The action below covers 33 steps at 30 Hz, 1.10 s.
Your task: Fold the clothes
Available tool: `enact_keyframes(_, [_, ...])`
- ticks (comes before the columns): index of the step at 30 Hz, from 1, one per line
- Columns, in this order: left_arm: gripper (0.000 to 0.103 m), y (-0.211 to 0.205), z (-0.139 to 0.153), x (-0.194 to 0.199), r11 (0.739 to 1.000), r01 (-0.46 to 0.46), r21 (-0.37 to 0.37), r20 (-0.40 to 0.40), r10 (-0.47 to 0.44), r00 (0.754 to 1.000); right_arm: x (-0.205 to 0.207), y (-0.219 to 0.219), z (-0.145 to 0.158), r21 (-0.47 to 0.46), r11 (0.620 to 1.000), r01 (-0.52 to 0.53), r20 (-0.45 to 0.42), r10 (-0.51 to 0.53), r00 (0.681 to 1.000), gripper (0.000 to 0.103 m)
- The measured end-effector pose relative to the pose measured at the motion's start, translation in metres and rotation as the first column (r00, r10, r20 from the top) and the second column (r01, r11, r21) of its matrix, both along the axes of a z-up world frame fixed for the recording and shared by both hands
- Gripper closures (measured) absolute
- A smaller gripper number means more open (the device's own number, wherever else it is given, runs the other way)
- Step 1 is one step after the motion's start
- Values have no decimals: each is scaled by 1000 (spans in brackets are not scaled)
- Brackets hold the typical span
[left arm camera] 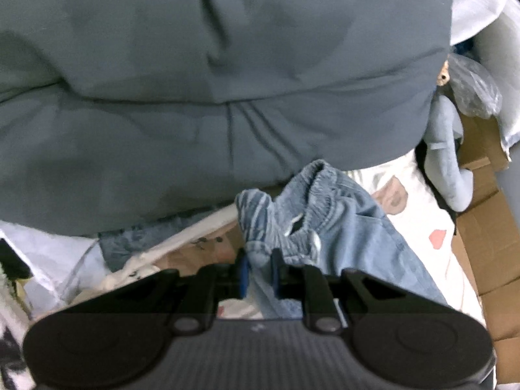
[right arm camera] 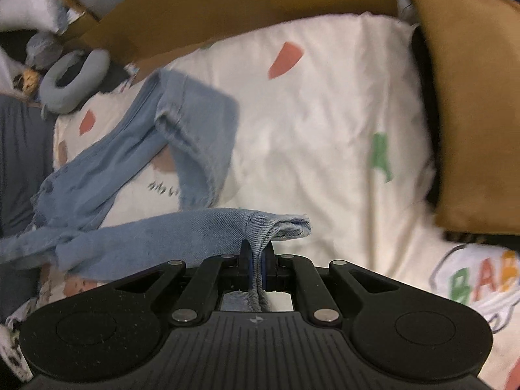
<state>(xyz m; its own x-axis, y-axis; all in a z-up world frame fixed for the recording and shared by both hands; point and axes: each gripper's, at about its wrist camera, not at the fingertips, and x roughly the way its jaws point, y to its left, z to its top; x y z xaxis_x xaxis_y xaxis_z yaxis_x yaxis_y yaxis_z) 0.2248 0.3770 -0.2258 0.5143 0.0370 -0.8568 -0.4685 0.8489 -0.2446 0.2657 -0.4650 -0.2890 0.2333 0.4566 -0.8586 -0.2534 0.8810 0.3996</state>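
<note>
A pair of light blue jeans lies stretched across a cream printed bedsheet. My right gripper is shut on the hem of one leg, lifted off the sheet; the other leg curls to the upper left. In the left wrist view my left gripper is shut on the bunched waistband of the jeans, the cloth pinched between its blue pads. A large grey-blue cloth surface fills the view above that gripper.
A mustard cushion stands at the right of the bed. Brown cardboard lines the far side, with a grey neck pillow beside it. Cardboard boxes and a clear plastic bag are at the right in the left wrist view.
</note>
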Motion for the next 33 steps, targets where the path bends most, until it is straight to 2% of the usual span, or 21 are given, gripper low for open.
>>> enact_keyframes(6, [89,17,-8,-12,999,-28,16,-19,29,999,14,-28,12,-41,995,96,55,-93,994,101])
enact_keyframes(10, [89,20,-11,-10,999,-33,22,-20,34,999,21,-31,20,-49,992,114,88,-110,990,101])
enact_keyframes(16, [89,18,-7,-4,999,-33,22,-6,33,999,41,-16,40,-16,994,105,168,-100,981,101])
enact_keyframes(22, [89,20,-10,-10,999,-47,18,-6,47,999,58,-5,68,42,994,98,301,-106,948,100])
enact_keyframes(26, [89,23,-28,-19,998,-63,14,-40,63,997,54,-12,43,19,993,119,295,-120,948,99])
enact_keyframes(29, [89,23,-44,-26,997,-71,6,-68,72,995,43,-17,0,-64,991,119,245,-100,964,98])
enact_keyframes(33, [89,21,-57,-34,997,-71,5,-93,71,993,24,-33,-51,-125,984,127,157,-107,982,98])
